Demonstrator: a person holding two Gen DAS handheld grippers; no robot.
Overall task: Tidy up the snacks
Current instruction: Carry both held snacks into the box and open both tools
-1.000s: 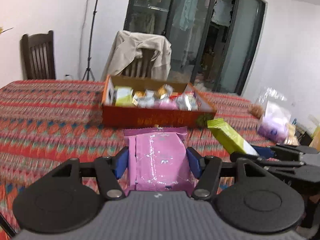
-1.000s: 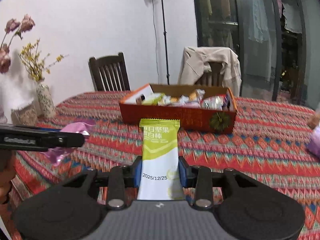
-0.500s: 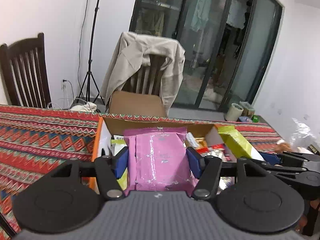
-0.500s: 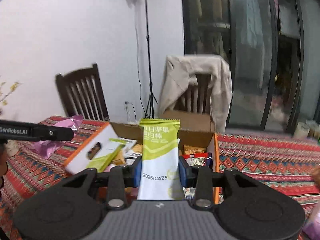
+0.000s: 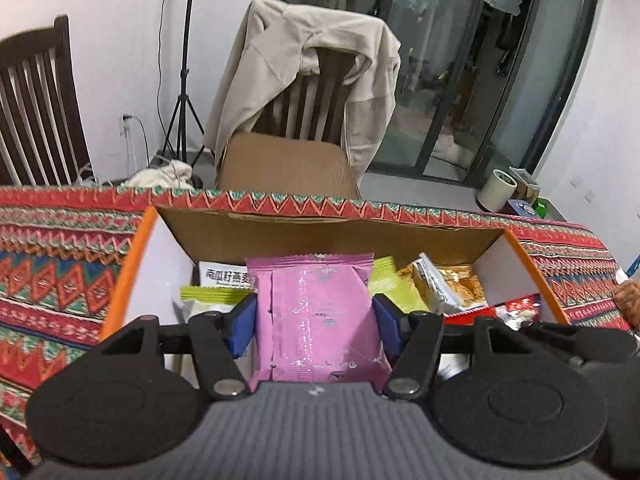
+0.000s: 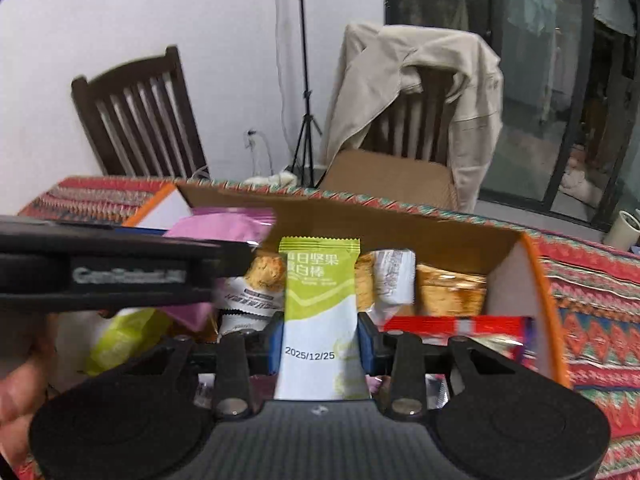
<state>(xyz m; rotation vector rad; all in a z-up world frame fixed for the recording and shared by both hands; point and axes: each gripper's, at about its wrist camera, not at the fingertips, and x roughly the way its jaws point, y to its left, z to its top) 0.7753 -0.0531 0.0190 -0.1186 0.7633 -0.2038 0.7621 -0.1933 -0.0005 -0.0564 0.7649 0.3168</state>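
Left tongs clamped on a pink packet, right tongs clamped on a green-and-white bar, both hanging over the open snack box at mid-frame. Already packed in there: wrapped snacks across the middle and a red pack lower right. Best bet, probably: drop lower before letting go, aim pink at the emptier left side, bar toward the centre gap, and mind the two tools crowding each other. Striped surface all around.

You've got pink packet and green-white bar upright over open orange box, already full of snacks.
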